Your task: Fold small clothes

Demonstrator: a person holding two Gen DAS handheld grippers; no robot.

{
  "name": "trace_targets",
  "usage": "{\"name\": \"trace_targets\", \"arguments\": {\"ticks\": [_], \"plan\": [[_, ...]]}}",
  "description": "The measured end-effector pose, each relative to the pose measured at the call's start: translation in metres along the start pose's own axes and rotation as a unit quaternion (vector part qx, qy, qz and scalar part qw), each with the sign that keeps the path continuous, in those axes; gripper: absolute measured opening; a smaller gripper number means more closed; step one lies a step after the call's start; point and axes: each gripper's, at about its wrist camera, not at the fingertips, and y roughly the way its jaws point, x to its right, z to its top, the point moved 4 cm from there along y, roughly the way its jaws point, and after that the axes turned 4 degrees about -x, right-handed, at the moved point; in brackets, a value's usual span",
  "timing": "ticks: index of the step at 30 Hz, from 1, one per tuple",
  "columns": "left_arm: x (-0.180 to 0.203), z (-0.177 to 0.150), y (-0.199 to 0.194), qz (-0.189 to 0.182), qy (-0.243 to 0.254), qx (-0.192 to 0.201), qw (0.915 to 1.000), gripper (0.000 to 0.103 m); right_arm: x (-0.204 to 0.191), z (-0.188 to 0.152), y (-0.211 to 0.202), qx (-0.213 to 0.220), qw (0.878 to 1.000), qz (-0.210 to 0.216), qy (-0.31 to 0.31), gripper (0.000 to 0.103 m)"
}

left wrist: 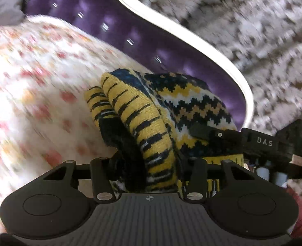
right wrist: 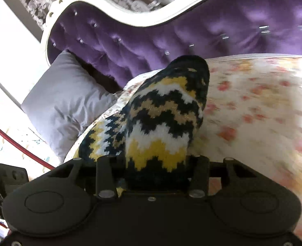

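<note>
Through my left wrist camera, my left gripper (left wrist: 151, 155) is clamped on the yellow, black-striped cuff end of a knitted sock (left wrist: 142, 127); the fabric bulges thickly between the jaws and hides the fingertips, so I read this as a firm hold, not a loose one. The zigzag-patterned part of the sock spreads to the right, where my right gripper (left wrist: 204, 132) comes in from the side with one finger laid across the knit. Everything hangs above the floral bedspread (left wrist: 38, 78), close to its edge by the purple tufted headboard (left wrist: 114, 30), and the background is smeared with motion. Through my right wrist camera, my right gripper (right wrist: 157, 164) is closed on the zigzag body of the sock (right wrist: 163, 110), whose dark toe end rises ahead of the jaws, over the bedspread's edge next to a grey pillow (right wrist: 69, 94). By my judgement, the fold is barely underway: I have the sock pinched at both ends and lifted, but it is bunched, not laid flat, and no clean crease shows. I cannot tell whether this is one sock or a pair. Left to do: spread it on the bedspread, bring one end over the other, and press it down.
</note>
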Motion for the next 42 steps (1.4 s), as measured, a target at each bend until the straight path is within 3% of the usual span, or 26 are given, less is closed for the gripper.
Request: {"name": "trace_targets", "arguments": {"ticks": [4, 7, 10, 11, 13, 17, 22, 25, 29, 30, 32, 33, 37, 39, 42], "plan": [[0.023, -0.027, 0.025, -0.004, 0.012, -0.038, 0.9992, 0.047, 0.013, -0.028, -0.038, -0.003, 0.999, -0.048, -0.012, 0.054], [0.034, -0.037, 0.038, 0.041, 0.062, -0.029, 0.9968, 0.061, 0.038, -0.046, -0.051, -0.004, 0.997, -0.079, 0.003, 0.055], [0.039, -0.041, 0.037, 0.067, 0.102, -0.025, 0.9922, 0.07, 0.066, -0.06, -0.05, 0.0, 0.991, -0.132, 0.005, 0.069], [0.037, -0.042, 0.035, 0.071, 0.104, -0.025, 0.9918, 0.072, 0.075, -0.063, -0.051, 0.01, 0.99, -0.138, 0.013, 0.08], [0.033, -0.042, 0.029, 0.076, 0.103, -0.025, 0.9914, 0.077, 0.082, -0.064, -0.056, 0.03, 0.992, -0.119, 0.025, 0.08], [0.023, -0.048, 0.014, 0.08, 0.095, -0.032, 0.9918, 0.078, 0.083, -0.06, -0.062, 0.034, 0.991, -0.129, 0.03, 0.087], [0.031, -0.047, -0.015, 0.12, 0.118, -0.013, 0.9857, 0.077, 0.084, -0.067, -0.09, 0.065, 0.988, -0.132, 0.048, 0.088], [0.052, -0.035, -0.018, 0.164, 0.165, 0.026, 0.9722, 0.076, 0.075, -0.062, -0.101, 0.096, 0.984, -0.148, 0.026, 0.088], [0.066, -0.02, 0.003, 0.212, 0.208, 0.052, 0.9535, 0.076, 0.075, -0.045, -0.084, 0.093, 0.978, -0.189, 0.007, 0.088], [0.065, -0.019, 0.013, 0.23, 0.221, 0.043, 0.9468, 0.077, 0.078, -0.043, -0.077, 0.083, 0.975, -0.204, 0.004, 0.088], [0.058, -0.022, 0.041, 0.275, 0.261, 0.0, 0.9252, 0.078, 0.088, -0.041, -0.057, 0.045, 0.969, -0.241, -0.003, 0.088], [0.054, -0.023, 0.047, 0.287, 0.269, 0.0, 0.9192, 0.079, 0.094, -0.042, -0.05, 0.036, 0.969, -0.246, -0.003, 0.092], [0.056, -0.019, 0.033, 0.279, 0.247, 0.009, 0.928, 0.077, 0.098, -0.045, -0.059, 0.051, 0.971, -0.233, 0.018, 0.095], [0.063, -0.023, 0.018, 0.275, 0.244, 0.022, 0.9295, 0.077, 0.086, -0.049, -0.073, 0.072, 0.969, -0.237, 0.003, 0.094], [0.071, -0.036, -0.004, 0.256, 0.225, 0.033, 0.9395, 0.077, 0.063, -0.06, -0.093, 0.099, 0.965, -0.241, -0.034, 0.095]]}}
